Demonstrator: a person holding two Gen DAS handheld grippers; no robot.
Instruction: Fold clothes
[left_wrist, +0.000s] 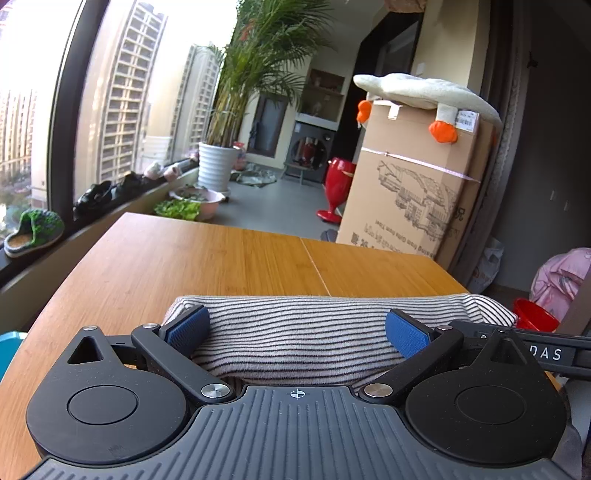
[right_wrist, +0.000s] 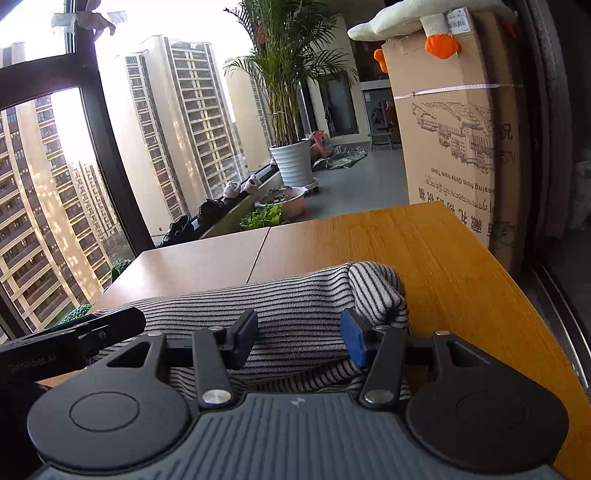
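The cardboard box (right_wrist: 454, 122) reads "from Gifts from Tibet"; left tongs (right_wrist: 44, 354) "GenRobot.AI".

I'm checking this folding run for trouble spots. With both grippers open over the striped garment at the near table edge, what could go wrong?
The striped garment lies bunched near the table edge, so it might slide off. The left gripper and right gripper sit close together and could collide. Either might pinch several layers.

The left gripper (left_wrist: 297, 332) has its jaws spread wide, held low and level. The right gripper (right_wrist: 299, 338), just beside it, has jaws parted less widely.
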